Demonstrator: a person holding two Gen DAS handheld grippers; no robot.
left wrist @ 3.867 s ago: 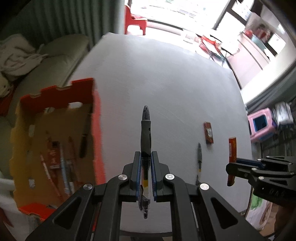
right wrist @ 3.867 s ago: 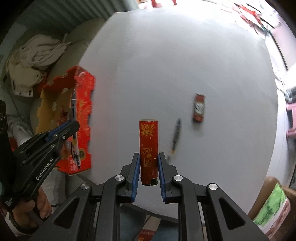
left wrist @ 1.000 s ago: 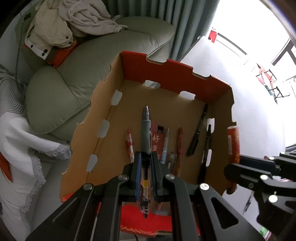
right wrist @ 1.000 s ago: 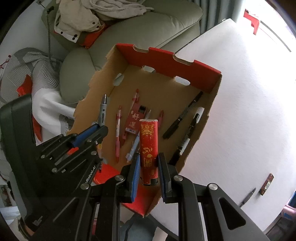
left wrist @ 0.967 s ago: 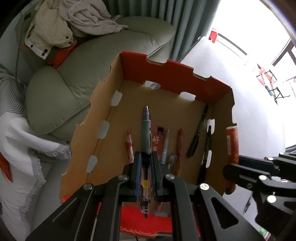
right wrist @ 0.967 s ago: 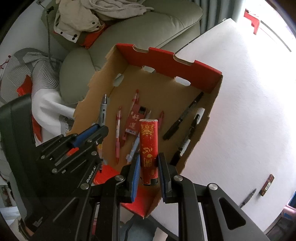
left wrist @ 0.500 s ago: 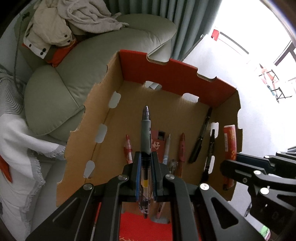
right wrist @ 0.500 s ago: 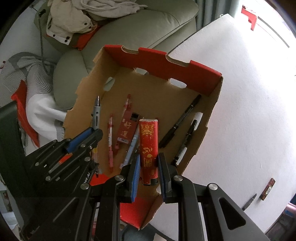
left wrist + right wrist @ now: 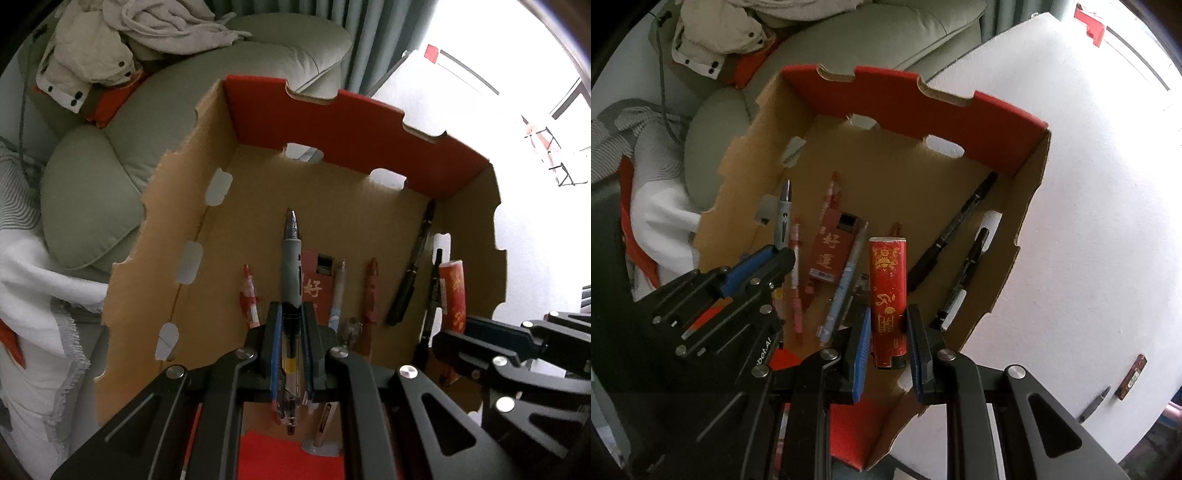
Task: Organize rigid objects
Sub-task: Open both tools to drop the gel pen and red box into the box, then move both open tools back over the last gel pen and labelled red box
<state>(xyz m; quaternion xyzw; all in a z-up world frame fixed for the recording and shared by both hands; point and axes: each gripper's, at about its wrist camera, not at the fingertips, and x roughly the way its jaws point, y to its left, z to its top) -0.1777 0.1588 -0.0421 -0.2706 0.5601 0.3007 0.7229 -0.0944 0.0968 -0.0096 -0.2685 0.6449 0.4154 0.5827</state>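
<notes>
Grey rubber-sleeved pen [image 9: 291,258] is clamped in the left hand-held gripper [image 9: 291,334] at the clear barrel just behind the sleeve, hanging over the open cardboard box [image 9: 343,107]; it looks light, stiff and slick on the plastic, so the rubber sleeve is probably the surer hold. The right hand-held gripper [image 9: 886,336] is clamped on the lower half of a red lighter [image 9: 887,291], also over the box: likely rigid, light, glossy-sided, best pinched across its flat faces.
</notes>
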